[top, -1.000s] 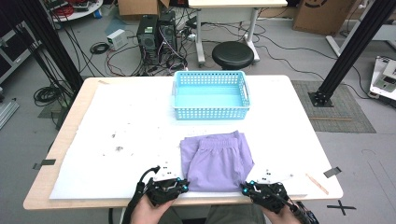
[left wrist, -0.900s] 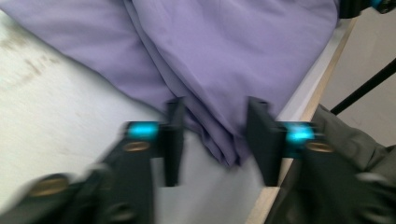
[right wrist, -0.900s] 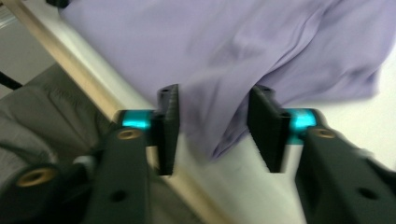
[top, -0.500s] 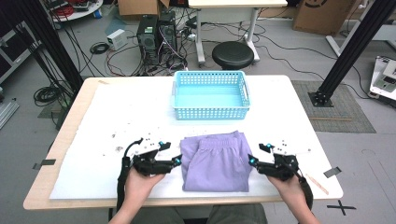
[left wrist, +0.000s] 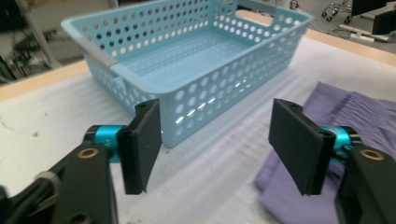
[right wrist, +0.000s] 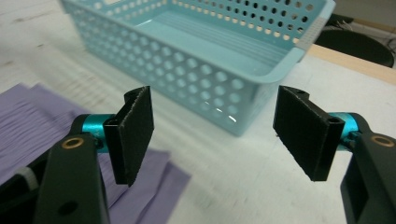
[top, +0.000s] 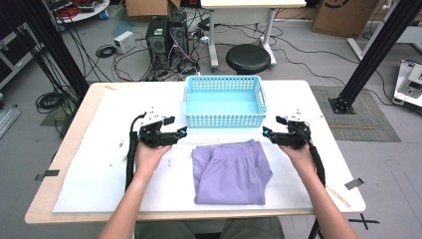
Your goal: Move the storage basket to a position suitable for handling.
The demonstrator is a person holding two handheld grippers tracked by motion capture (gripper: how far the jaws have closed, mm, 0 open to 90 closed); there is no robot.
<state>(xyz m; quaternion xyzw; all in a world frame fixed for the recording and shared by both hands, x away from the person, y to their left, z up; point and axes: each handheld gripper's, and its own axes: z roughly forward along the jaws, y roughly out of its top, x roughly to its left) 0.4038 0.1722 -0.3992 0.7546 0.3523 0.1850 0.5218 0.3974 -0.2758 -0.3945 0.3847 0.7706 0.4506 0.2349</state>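
Both grippers up off the table, one each side of the blue basket [top: 225, 102]. Left gripper [top: 180, 133] jaws spread wide, nothing between them; same for the right gripper [top: 266, 133], wide apart and empty. Both point inward toward the basket's near corners. Basket is perforated, empty inside, sits at the far centre of the white table cover [top: 99, 164]. Folded purple garment [top: 231, 172] lies flat just on the near side of the basket, apart from it by a strip of bare cover, waistband end toward the basket; looks like shorts, but the fold makes that hard to confirm. Left gripper view: basket corner [left wrist: 187, 60] straight ahead between the jaws, garment edge [left wrist: 364, 116] partly behind the right-hand jaw. Right gripper view: basket wall [right wrist: 196, 79] ahead, garment [right wrist: 42, 121] at lower left, partly hidden by the jaw and its mount. Nothing lies between either gripper and the basket. Small dark specks on the cover left of the garment, too small to identify. Beyond the table: black stool [top: 248, 58], PC towers [top: 166, 37], loose cables on the floor, black frame posts on both sides. Cardboard box at top right is cut off by the frame edge. Strip of tape [top: 354, 183] on the table's near right corner.
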